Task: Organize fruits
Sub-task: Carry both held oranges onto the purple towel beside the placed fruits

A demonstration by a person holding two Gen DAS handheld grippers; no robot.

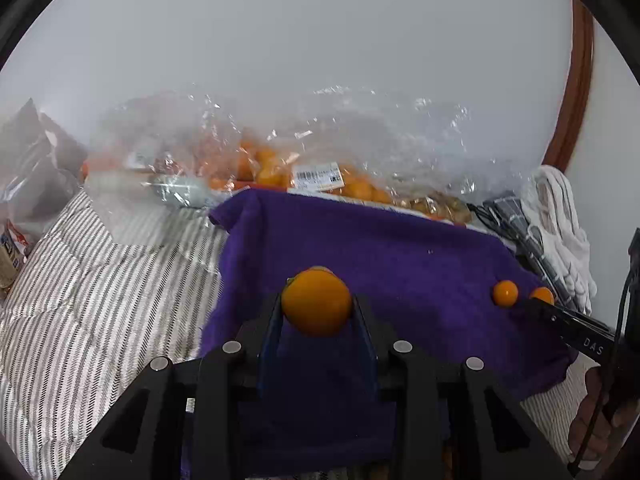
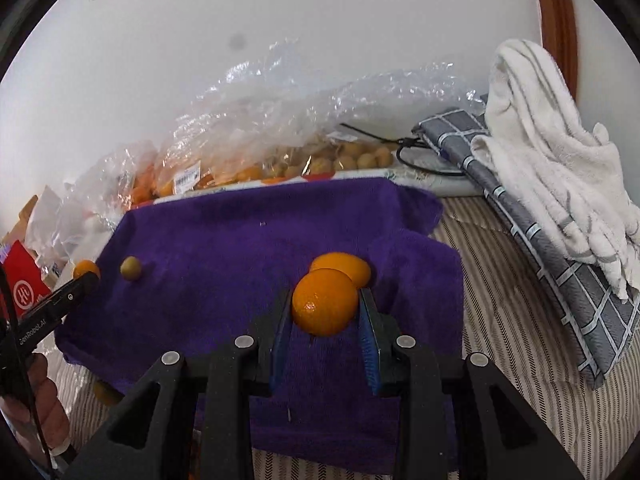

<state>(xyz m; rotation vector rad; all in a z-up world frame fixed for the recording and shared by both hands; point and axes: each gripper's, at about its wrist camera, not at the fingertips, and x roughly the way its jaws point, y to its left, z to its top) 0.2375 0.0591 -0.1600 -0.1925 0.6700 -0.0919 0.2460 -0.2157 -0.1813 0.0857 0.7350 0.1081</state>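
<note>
Gripping an orange [image 1: 316, 302] between its blue pads, the left tool [image 1: 317, 312] hangs over the purple towel [image 1: 400, 248]. The right tool [image 2: 325, 312] likewise clamps a second orange [image 2: 324, 302], with another orange [image 2: 348, 266] lying on the towel just behind it. One small orange fruit [image 1: 505, 293] sits near the towel's right side. Clear plastic bags of fruit [image 1: 280, 168] lie along the wall beyond the towel, on the striped bedding [image 1: 100, 280].

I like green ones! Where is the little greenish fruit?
Right wrist view: the greenish fruit lies left on the purple towel, beside the orange in the left tool.
</note>
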